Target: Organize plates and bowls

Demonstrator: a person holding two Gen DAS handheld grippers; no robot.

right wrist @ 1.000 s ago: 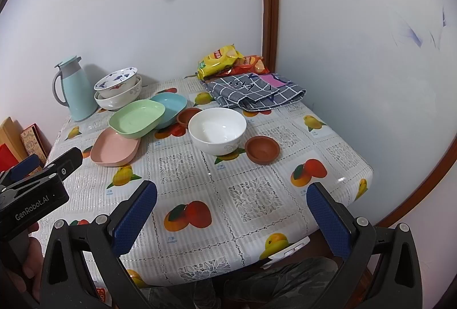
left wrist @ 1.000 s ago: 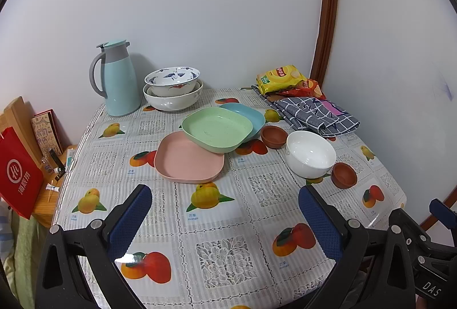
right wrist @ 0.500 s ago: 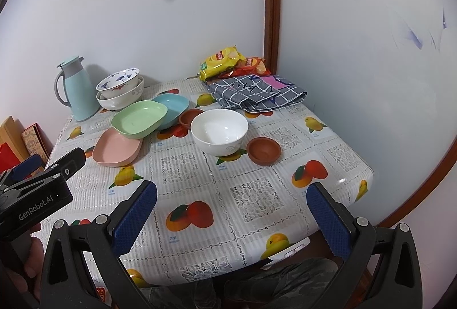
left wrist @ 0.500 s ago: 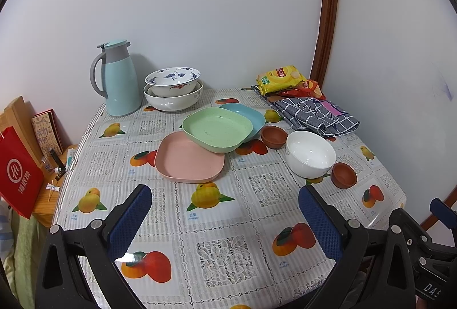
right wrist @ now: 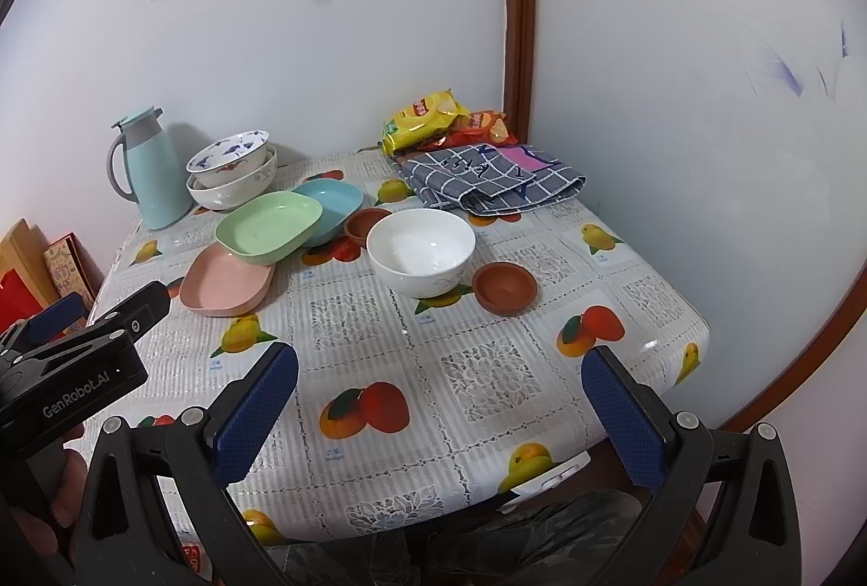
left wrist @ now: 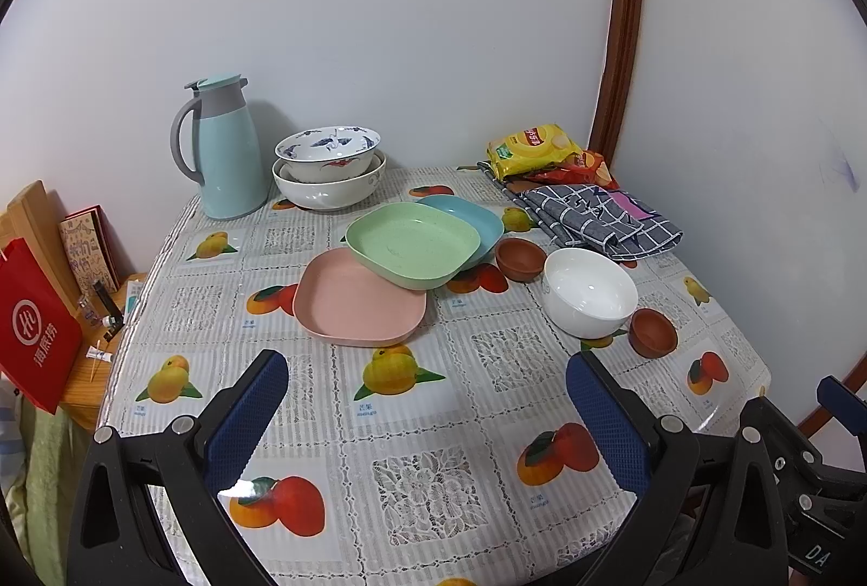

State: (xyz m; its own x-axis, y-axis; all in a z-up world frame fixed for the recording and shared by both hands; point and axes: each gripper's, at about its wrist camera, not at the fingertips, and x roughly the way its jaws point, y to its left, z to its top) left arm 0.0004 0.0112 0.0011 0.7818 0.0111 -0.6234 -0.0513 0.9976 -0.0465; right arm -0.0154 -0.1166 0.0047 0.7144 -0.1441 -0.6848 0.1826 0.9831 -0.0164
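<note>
While both grippers hang above the near table edge, no dish is yet held

Left gripper (left wrist: 422, 410) and right gripper (right wrist: 441, 401): jaws spread wide, empty; the green plate (left wrist: 414, 250) leans on the pink plate (left wrist: 360, 298) and blue plate (left wrist: 466, 220), the white bowl (right wrist: 421, 251) stands between two brown bowls (right wrist: 504, 287); likely first step: approach one rim level, close on the lip only, lift straight to avoid dragging neighbours

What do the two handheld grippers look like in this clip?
Both are black plastic frames with silver rivets and blue, textured finger pads. The left gripper shows white "GenRobot.AI" lettering on its body in the right wrist view; the right gripper matches it. No cables or sleeves are visible.
</note>
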